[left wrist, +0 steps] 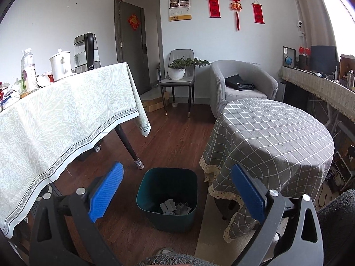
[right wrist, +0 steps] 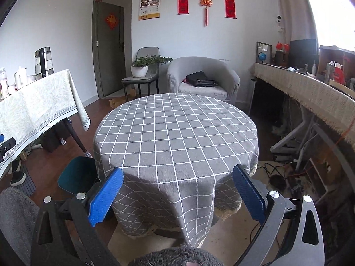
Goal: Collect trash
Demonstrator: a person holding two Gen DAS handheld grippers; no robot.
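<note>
A dark green trash bin (left wrist: pixel 168 196) stands on the wooden floor between two tables, with crumpled paper scraps (left wrist: pixel 175 208) at its bottom. My left gripper (left wrist: pixel 177 190) is open and empty, held above and in front of the bin. My right gripper (right wrist: pixel 177 192) is open and empty, facing the round table with the grey checked cloth (right wrist: pixel 177 137). The bin (right wrist: pixel 77 175) shows at that table's left side in the right wrist view. The round table (left wrist: pixel 270 141) is right of the bin in the left wrist view.
A long table with a pale patterned cloth (left wrist: pixel 62 119) stands left, bearing a kettle (left wrist: pixel 87 51), a white pot (left wrist: pixel 60 64) and bottles. A grey armchair (right wrist: pixel 204 79), a chair with a potted plant (right wrist: pixel 142 68), and a cluttered side counter (right wrist: pixel 310 93) stand beyond. Cables (right wrist: pixel 277 173) lie on the floor at right.
</note>
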